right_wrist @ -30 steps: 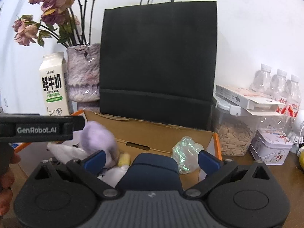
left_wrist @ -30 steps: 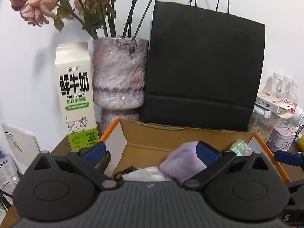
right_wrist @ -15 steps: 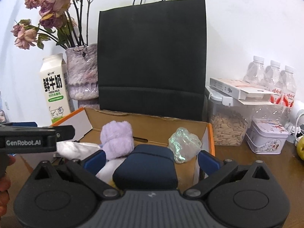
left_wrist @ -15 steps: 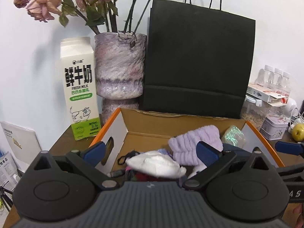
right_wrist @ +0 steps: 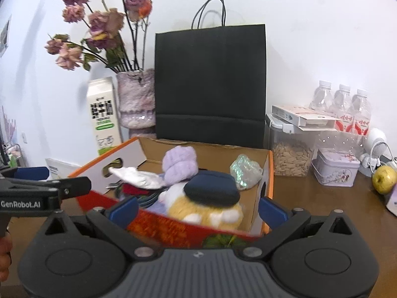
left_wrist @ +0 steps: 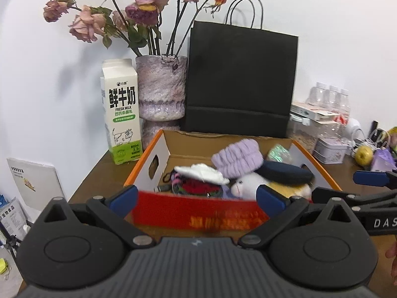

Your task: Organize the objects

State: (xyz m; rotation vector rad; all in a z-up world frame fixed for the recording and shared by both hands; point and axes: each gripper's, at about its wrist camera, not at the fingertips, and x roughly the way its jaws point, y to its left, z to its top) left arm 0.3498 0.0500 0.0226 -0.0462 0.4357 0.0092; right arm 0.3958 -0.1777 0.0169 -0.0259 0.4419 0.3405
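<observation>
An open cardboard box (left_wrist: 158,154) with orange edges and a red front flap (left_wrist: 196,212) stands on the brown table. It holds a purple towel roll (left_wrist: 238,157), a white cloth (left_wrist: 202,173), a plush toy with a navy cap (left_wrist: 285,172), a shiny wrapper (left_wrist: 278,152) and dark red items. My left gripper (left_wrist: 196,198) is open and empty in front of the flap. My right gripper (right_wrist: 197,209) is open and empty at the box's front, with the plush toy (right_wrist: 211,207), towel roll (right_wrist: 180,165) and box (right_wrist: 269,173) ahead.
Behind the box stand a milk carton (left_wrist: 122,111), a vase of dried roses (left_wrist: 161,92) and a black paper bag (left_wrist: 239,79). To the right are a jar of seeds (right_wrist: 291,154), water bottles (right_wrist: 343,109), a tin (right_wrist: 335,170) and an apple (right_wrist: 384,176).
Both grippers have pulled back and up from the box. The purple towel roll left the left gripper and lies in the box; the navy-capped plush lies inside. The red flap now shows.
</observation>
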